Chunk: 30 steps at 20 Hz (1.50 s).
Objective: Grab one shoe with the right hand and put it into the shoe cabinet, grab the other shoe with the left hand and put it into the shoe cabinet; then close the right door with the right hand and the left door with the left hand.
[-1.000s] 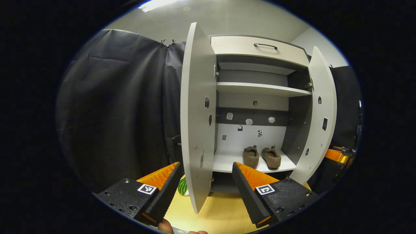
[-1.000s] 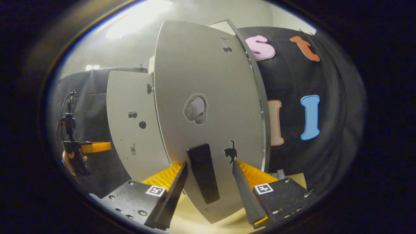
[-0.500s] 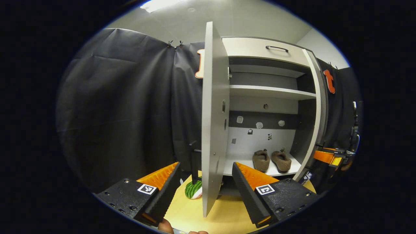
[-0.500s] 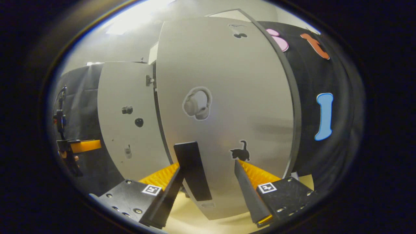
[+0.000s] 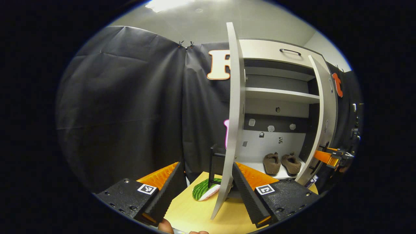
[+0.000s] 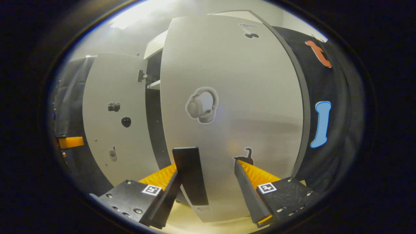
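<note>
**Left gripper view looks into the cabinet; right gripper view faces a door front**

Left gripper view shows the shoe cabinet (image 5: 276,94) interior, with both shoes (image 5: 281,163) side by side on the bottom shelf. The left gripper (image 5: 208,190) is spread wide, holding nothing, and the left door (image 5: 233,123) stands edge-on between its fingers. The right door (image 5: 325,120) is partly swung in.

Right gripper view shows that door's outer face (image 6: 234,107) close up. The right gripper (image 6: 208,191) is wide apart, with the door's dark handle (image 6: 190,175) between its fingers, nearer the left one.
</note>
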Motion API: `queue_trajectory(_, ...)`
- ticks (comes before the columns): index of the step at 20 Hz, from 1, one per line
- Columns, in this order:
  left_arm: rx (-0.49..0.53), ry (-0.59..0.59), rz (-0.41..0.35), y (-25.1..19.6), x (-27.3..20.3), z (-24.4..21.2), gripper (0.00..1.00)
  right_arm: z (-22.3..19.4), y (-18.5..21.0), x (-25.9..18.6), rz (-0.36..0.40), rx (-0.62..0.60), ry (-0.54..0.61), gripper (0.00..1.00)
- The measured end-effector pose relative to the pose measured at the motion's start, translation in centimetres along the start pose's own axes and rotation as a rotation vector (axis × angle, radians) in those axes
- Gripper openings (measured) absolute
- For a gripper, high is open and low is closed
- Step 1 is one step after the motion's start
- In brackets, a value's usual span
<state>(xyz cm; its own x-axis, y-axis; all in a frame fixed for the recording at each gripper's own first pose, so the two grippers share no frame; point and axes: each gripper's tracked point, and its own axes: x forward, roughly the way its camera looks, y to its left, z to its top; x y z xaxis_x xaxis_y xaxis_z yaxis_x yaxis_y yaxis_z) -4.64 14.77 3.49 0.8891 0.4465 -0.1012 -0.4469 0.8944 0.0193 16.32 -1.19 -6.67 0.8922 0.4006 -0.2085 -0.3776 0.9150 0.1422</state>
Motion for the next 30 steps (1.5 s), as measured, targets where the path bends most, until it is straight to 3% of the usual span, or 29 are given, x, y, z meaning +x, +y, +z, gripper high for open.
queue_trajectory(2,-0.002,-0.007,0.005,0.7,0.1,0.1,0.95,-0.1,0.1,0.4,-0.014,0.015,0.001,0.92)
queue_trajectory(4,-0.003,-0.014,0.007,1.4,0.5,0.2,0.91,-0.1,0.1,0.5,-0.041,0.014,-0.005,0.92)
queue_trajectory(7,-0.009,-0.01,0.001,2.1,1.2,0.0,0.95,-0.2,0.0,0.7,-0.09,0.007,-0.009,0.89)
queue_trajectory(11,-0.011,-0.001,-0.026,2.7,2.1,-0.4,0.91,-0.4,-0.1,1.2,-0.146,0.006,-0.014,0.93)
queue_trajectory(12,-0.009,-0.002,-0.036,2.7,2.3,-0.4,0.95,-0.4,-0.1,1.3,-0.159,0.007,-0.017,0.93)
queue_trajectory(13,-0.009,-0.003,-0.047,2.8,2.5,-0.5,0.91,-0.4,-0.2,1.4,-0.172,0.008,-0.019,0.93)
queue_trajectory(17,-0.004,-0.02,-0.102,2.5,3.0,-0.3,0.91,-0.5,-0.3,1.8,-0.22,0.002,-0.028,0.93)
queue_trajectory(22,0.006,-0.011,-0.15,2.1,3.4,-0.6,0.99,-0.7,-0.5,2.1,-0.271,-0.002,-0.039,0.93)
queue_trajectory(24,0.011,-0.012,-0.174,1.7,3.7,-0.6,0.91,-0.7,-0.5,2.2,-0.289,-0.003,-0.044,0.93)
queue_trajectory(27,0.014,-0.022,-0.217,1.4,4.0,-0.6,0.91,-0.7,-0.7,2.7,-0.312,-0.006,-0.049,0.93)
queue_trajectory(28,0.014,-0.026,-0.232,1.3,4.1,-0.5,0.99,-0.7,-0.7,2.7,-0.319,-0.006,-0.052,0.9)
queue_trajectory(29,0.016,-0.027,-0.249,1.1,4.2,-0.5,0.95,-0.7,-0.7,2.7,-0.325,-0.007,-0.055,0.9)
queue_trajectory(30,0.019,-0.022,-0.263,1.0,4.4,-0.6,0.99,-0.8,-0.7,2.7,-0.332,-0.009,-0.056,0.93)
